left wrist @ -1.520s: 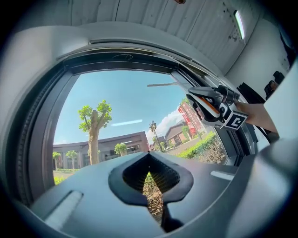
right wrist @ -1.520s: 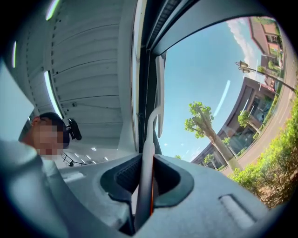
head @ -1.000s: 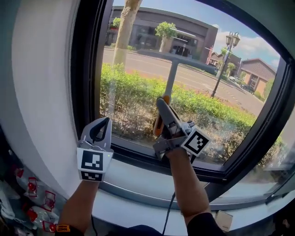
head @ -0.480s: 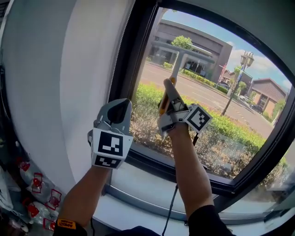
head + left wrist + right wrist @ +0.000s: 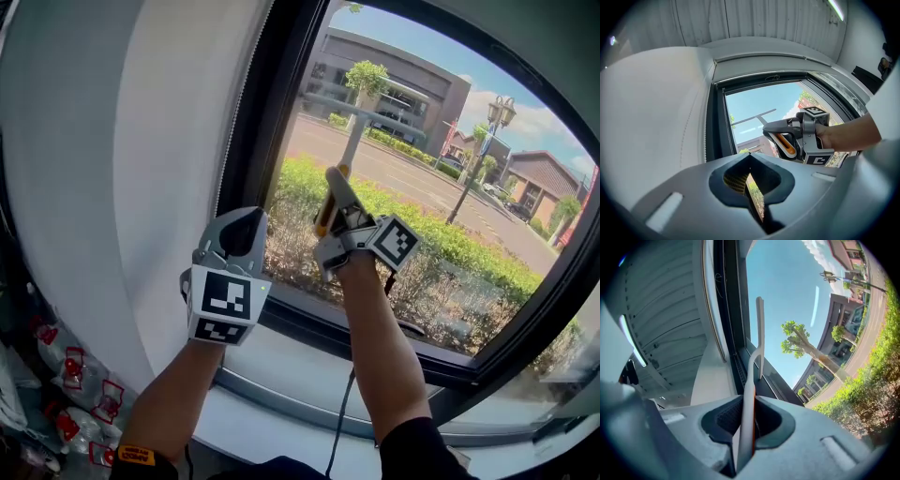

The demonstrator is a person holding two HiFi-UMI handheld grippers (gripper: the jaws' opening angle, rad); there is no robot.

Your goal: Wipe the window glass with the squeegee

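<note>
Since a second ago the right gripper (image 5: 334, 184) has climbed from the lower pane to mid-glass, carrying the squeegee (image 5: 351, 141) up with it; over the last half second it has barely shifted.

Nearest, the left gripper (image 5: 244, 221) hangs in front of the black window frame (image 5: 251, 141), its jaws pressed together on nothing. Its marker cube (image 5: 225, 302) carries only black-and-white squares, no lettering. An orange wristband (image 5: 136, 457) on that arm bears print too small to read.

Further in, the right gripper clamps the squeegee's grey handle with its orange strip. The shaft rises to a crossbar blade lying against the window glass (image 5: 441, 141). Beyond the glass are a green hedge (image 5: 450, 239), a road and a grey building (image 5: 412, 80).
</note>
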